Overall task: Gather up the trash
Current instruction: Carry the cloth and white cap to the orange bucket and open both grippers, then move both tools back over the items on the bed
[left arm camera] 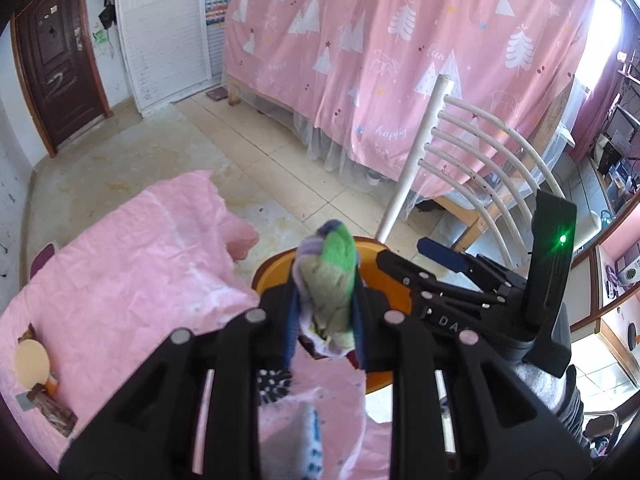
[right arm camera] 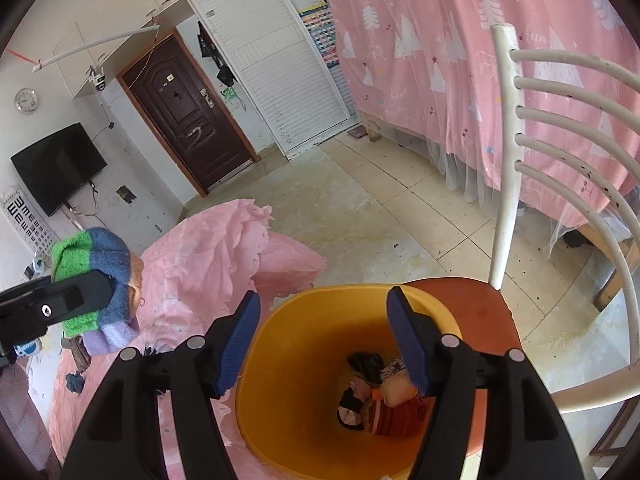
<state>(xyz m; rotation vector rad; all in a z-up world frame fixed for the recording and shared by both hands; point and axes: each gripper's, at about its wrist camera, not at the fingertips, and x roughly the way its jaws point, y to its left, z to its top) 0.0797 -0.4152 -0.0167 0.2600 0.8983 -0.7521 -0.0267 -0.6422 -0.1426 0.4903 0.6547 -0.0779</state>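
The pink-covered worktop [right arm camera: 208,264] fills the lower left of the right wrist view, and the white chair [right arm camera: 508,160] stands at the right with its orange seat under the yellow bin [right arm camera: 288,360]. That bin sits low in the centre, already holding a few bits of cloth trash at its bottom. My right claw [right arm camera: 322,344] hangs over its mouth with the blue pads apart and nothing between them. My left claw [left arm camera: 326,316] is clamped on a green, blue and lilac striped sock [left arm camera: 330,276], which in the left wrist view rides just above the bin's near rim. The risk I see: the sock hangs over the rim, not the middle, so letting go here could drop it onto the worktop. My claws are also close together and could knock.
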